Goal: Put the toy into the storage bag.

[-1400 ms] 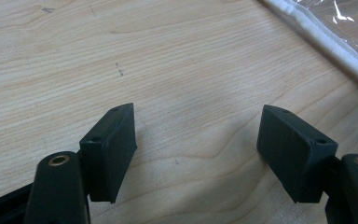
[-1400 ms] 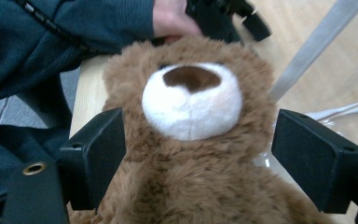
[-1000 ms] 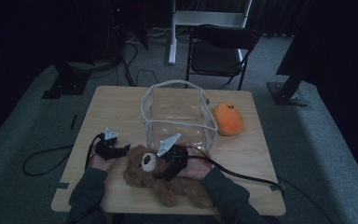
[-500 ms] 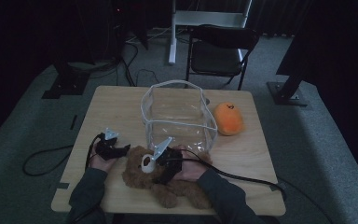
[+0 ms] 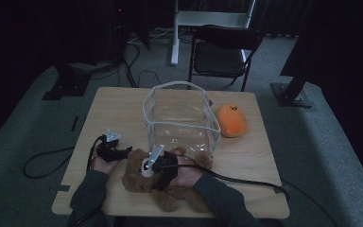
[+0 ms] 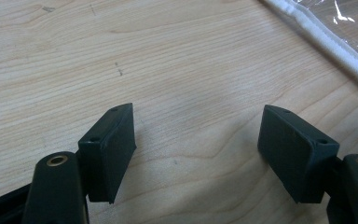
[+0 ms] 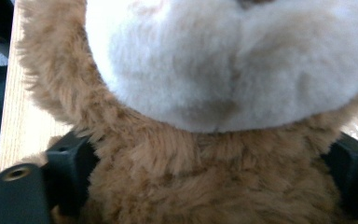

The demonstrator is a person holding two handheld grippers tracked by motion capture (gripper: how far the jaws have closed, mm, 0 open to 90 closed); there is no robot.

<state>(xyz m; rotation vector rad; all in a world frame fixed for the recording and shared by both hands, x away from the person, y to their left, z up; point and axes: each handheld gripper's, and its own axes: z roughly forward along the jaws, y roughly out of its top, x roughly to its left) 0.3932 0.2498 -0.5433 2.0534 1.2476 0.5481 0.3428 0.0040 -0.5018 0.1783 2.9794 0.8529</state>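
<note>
Bear (image 5: 144, 176) lying on the table (image 5: 123, 111) near its front edge, just before the clear bin (image 5: 179, 118). Right gripper (image 5: 147, 166) set around the neck of the bear, fingers (image 7: 70, 175) pressing the brown fur from both sides. Left gripper (image 5: 128, 150) low over bare wood beside the bear, fingers (image 6: 109, 151) wide apart, holding nothing. Bin standing upright with nothing visible inside. Orange toy (image 5: 231, 119) on the table, just right of the bin.
</note>
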